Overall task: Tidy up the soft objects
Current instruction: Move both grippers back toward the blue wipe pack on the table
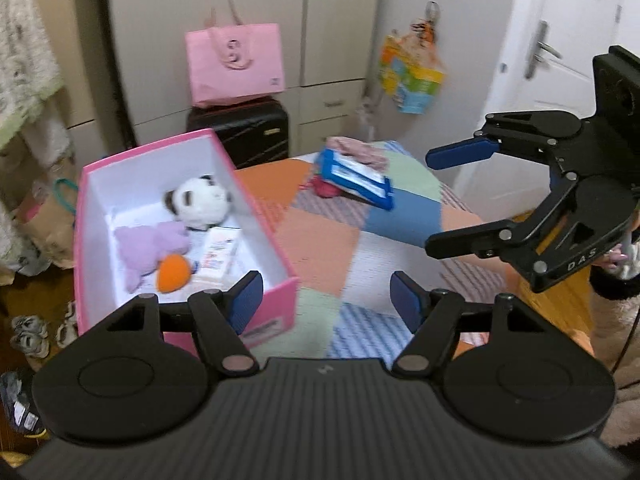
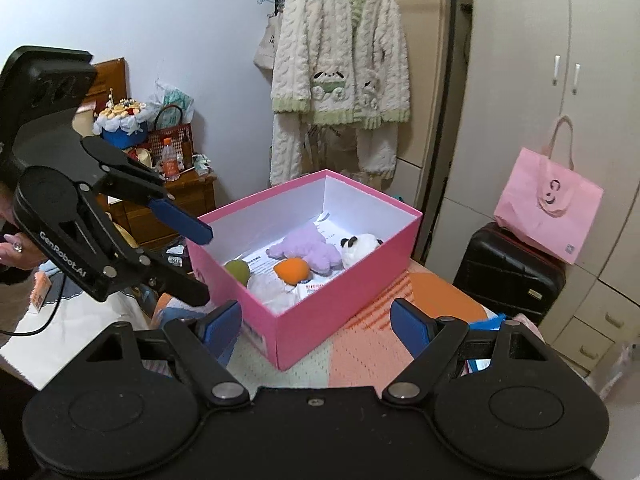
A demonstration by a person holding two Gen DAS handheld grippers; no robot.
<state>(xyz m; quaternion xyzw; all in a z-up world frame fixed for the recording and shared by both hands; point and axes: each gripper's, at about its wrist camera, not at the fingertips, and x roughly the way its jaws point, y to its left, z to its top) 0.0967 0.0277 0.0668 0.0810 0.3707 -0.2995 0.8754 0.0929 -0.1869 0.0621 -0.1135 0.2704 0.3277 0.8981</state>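
A pink box point(image 1: 262, 216) point(image 2: 344, 300) with white inside stands on a patchwork cloth. In it lie a panda plush point(image 1: 198, 202) point(image 2: 358, 248), a purple plush point(image 1: 150, 248) point(image 2: 310, 250), an orange soft ball point(image 1: 173, 274) point(image 2: 292, 270) and a green ball point(image 2: 237, 271). My left gripper point(image 1: 326, 300) point(image 2: 200, 264) is open and empty, just right of the box's near corner. My right gripper point(image 2: 316, 322) point(image 1: 432, 200) is open and empty, above the cloth beside the box.
A blue-framed tablet point(image 1: 356, 174) leans on pink yarn and cloth at the table's far end. A black suitcase point(image 1: 240, 132) point(image 2: 508, 276) with a pink bag point(image 1: 236, 64) point(image 2: 548, 216) stands by the wardrobe. A wooden nightstand point(image 2: 168, 208) holds clutter.
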